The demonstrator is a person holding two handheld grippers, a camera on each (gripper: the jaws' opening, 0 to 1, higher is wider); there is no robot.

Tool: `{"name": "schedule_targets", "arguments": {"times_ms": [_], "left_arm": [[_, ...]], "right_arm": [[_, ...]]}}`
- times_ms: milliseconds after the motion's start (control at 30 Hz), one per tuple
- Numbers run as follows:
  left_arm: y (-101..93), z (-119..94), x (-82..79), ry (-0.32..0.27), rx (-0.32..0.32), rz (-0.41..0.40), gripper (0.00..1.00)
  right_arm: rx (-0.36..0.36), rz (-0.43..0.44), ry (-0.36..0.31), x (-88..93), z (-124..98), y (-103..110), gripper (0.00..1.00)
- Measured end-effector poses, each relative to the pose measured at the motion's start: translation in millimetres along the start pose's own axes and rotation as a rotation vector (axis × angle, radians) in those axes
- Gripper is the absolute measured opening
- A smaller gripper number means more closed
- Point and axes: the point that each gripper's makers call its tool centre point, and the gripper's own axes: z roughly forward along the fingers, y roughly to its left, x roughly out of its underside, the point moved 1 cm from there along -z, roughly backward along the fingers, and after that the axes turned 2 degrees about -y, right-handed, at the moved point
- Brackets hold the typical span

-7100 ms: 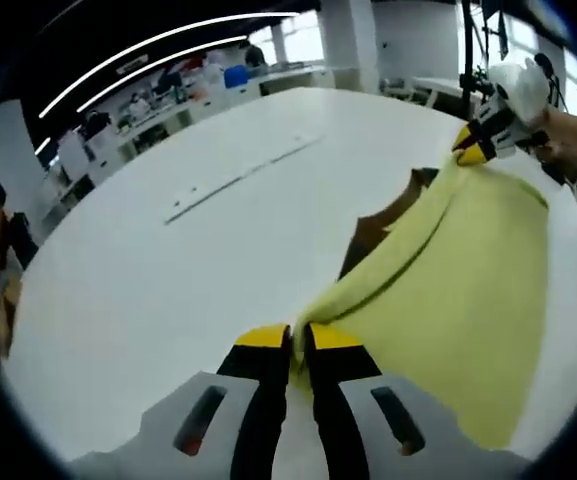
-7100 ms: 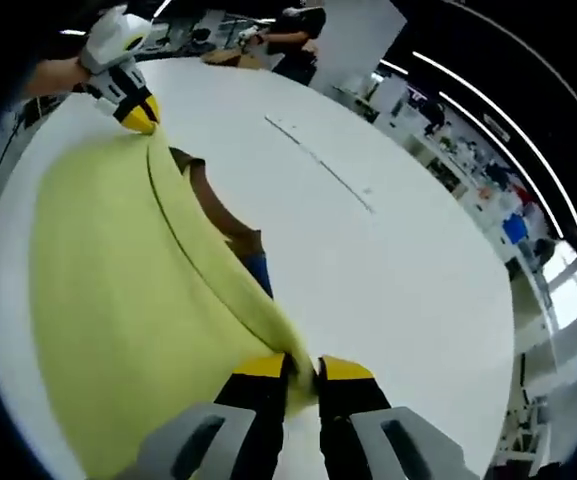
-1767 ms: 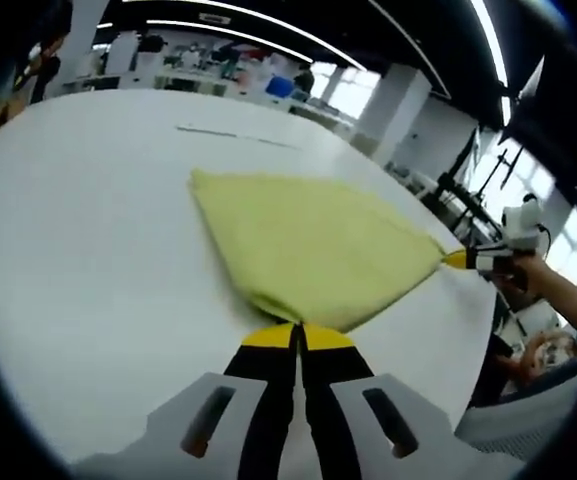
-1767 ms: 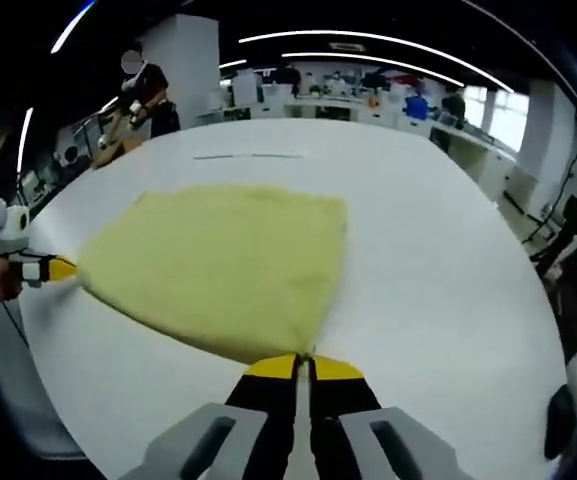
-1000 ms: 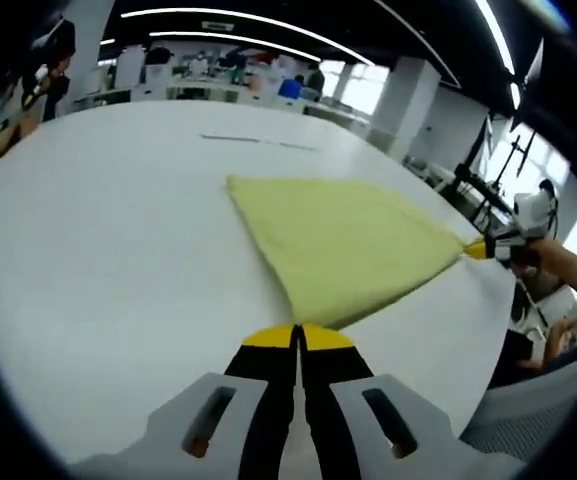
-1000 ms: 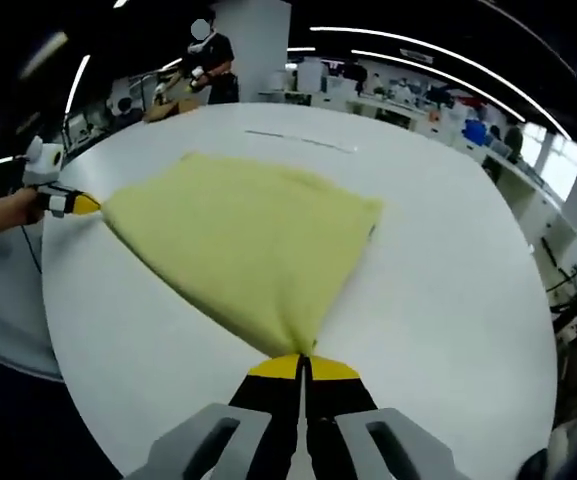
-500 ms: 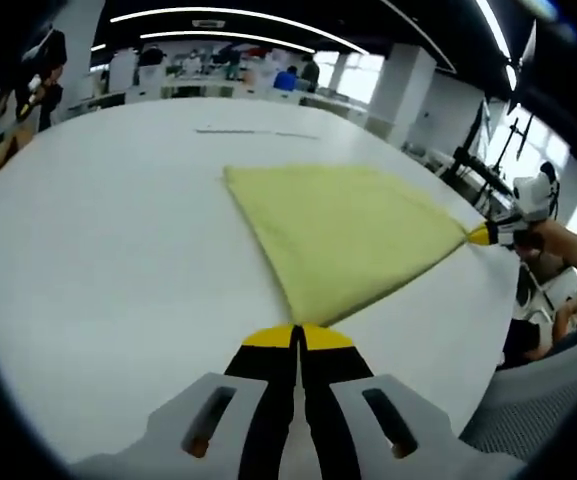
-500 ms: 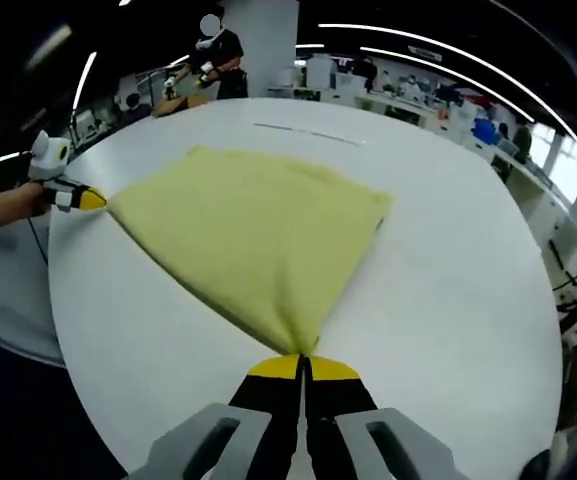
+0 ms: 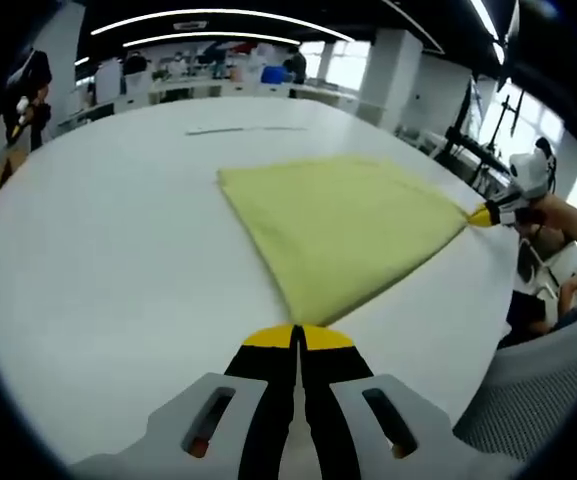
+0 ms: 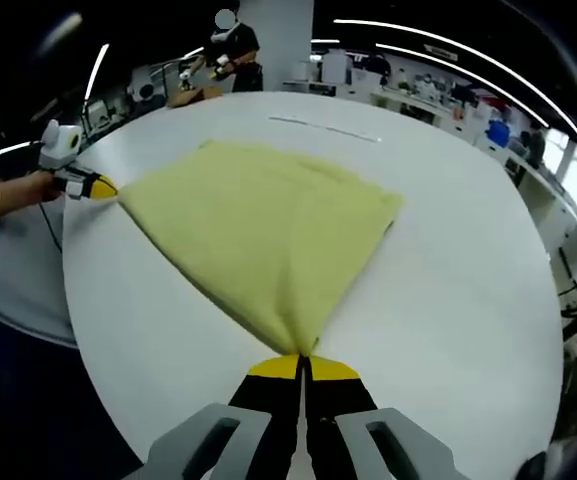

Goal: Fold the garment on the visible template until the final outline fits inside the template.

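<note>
An open-plan lab or workshop: beyond the tongs lie a broad white worktop (image 9: 118,250), rows of cluttered benches (image 10: 408,95), long ceiling light strips (image 9: 208,18), pillars (image 9: 383,85) and large windows (image 9: 343,65).

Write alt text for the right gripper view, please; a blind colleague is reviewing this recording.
The right gripper, jaws shut, pinches one corner of a folded yellow garment spread across a white table. At the far left, the left gripper in a person's hand pinches another corner, drawing the cloth taut between them. A workshop with people and benches lies beyond.
</note>
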Motion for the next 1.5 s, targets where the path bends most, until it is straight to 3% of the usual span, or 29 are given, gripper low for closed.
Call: {"name": "schedule_targets", "arguments": {"times_ms": [633,733,800,900,1300,1500], "left_arm": [[-3.0,-7,2.0,0.0,-0.013,-0.021,0.0],[-0.6,-11,0.4,-0.02,-0.014,-0.024,0.01],[0.0,-14,-1.6,-0.032,-0.013,-0.027,0.07],[-3.0,-18,-5.9,-0.053,0.002,-0.026,0.13],[-21.9,-33,-34.4,-0.138,0.052,-0.013,0.52],[-31.7,-44,-45.4,-0.166,0.059,0.02,0.68]], "right_arm": [[0.003,0.057,-0.01,3.8,-5,1,0.0],[0.006,0.142,-0.038,0.3,-7,1,0.02],[-0.006,0.184,-0.059,-3.2,-9,2,0.13],[-0.012,0.18,-0.078,-8.5,-13,4,0.29],[-0.123,0.138,-0.192,-49.0,-33,36,0.73],[-0.143,0.124,-0.248,-67.3,-49,49,0.91]]}}
